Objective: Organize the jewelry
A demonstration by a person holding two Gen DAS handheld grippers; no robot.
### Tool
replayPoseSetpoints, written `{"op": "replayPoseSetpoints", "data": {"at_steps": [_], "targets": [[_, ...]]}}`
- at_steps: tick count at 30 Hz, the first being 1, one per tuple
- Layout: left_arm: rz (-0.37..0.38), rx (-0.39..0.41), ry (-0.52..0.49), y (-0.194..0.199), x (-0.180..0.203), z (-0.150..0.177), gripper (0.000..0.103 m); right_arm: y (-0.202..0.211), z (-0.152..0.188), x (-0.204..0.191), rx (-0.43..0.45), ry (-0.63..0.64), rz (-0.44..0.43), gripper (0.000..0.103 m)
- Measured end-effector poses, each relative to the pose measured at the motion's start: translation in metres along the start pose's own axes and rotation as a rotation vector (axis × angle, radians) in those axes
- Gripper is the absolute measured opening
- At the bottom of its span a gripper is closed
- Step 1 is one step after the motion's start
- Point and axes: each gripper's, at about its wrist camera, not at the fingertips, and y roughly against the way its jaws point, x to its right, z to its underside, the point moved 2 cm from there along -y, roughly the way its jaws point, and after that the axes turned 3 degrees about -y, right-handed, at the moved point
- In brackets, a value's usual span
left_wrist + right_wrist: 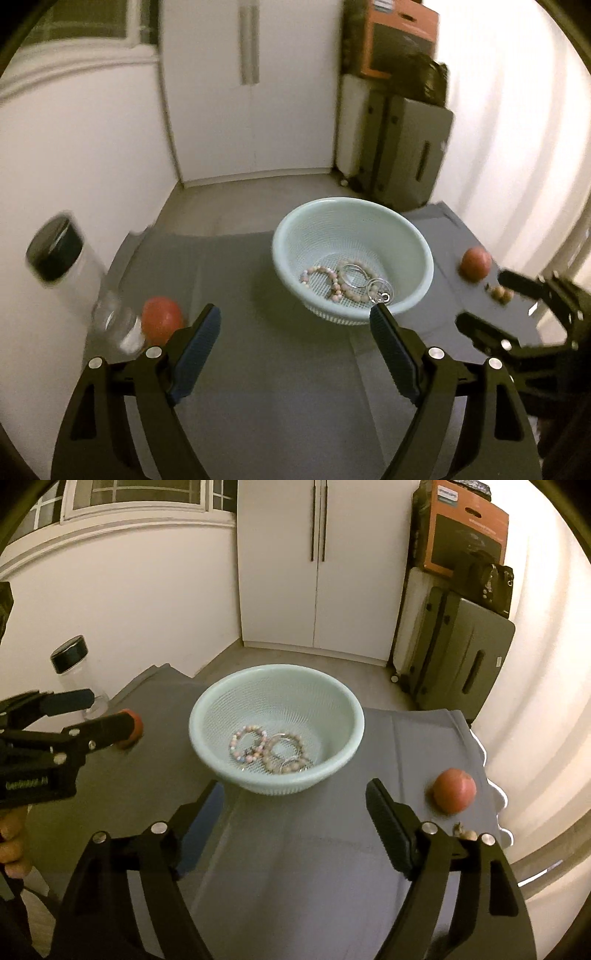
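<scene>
A grey-covered table stands before white cupboard doors. Most jewelry looks sorted: beaded bracelets and silver rings lie heaped in the mint mesh basket at centre. A small beaded piece remains at 3 o'clock. The left hand-held gripper and right hand-held gripper both hang spread, empty.

Left wrist cam sits low over the worktop, looking forward and down along its claw; mesh bowl close, right of centre. Right wrist cam same pitch, bowl centred, near. Shared: bowl, white cupboard doors, grey suitcase, each other's claw at frame edge.
</scene>
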Motion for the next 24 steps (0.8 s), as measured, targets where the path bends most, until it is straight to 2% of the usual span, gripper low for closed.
{"op": "replayPoseSetpoints", "data": {"at_steps": [4, 8, 18, 24], "targets": [[0.005, -0.015, 0.039, 0.008, -0.007, 0.015, 0.086, 0.02, 0.012, -0.003, 0.035, -0.033, -0.009, 0.082], [-0.014, -0.019, 0.019, 0.015, 0.0, 0.031, 0.087, 0.034, 0.023, -0.004, 0.084, -0.084, -0.013, 0.085], [0.027, 0.049, 0.013, 0.033, 0.023, 0.085, 0.093, 0.032, 0.076, -0.014, 0.071, -0.163, 0.019, 0.085], [-0.019, 0.067, 0.029, 0.036, 0.02, 0.102, 0.093, 0.033, 0.093, -0.011, 0.074, -0.221, 0.013, 0.085]]}}
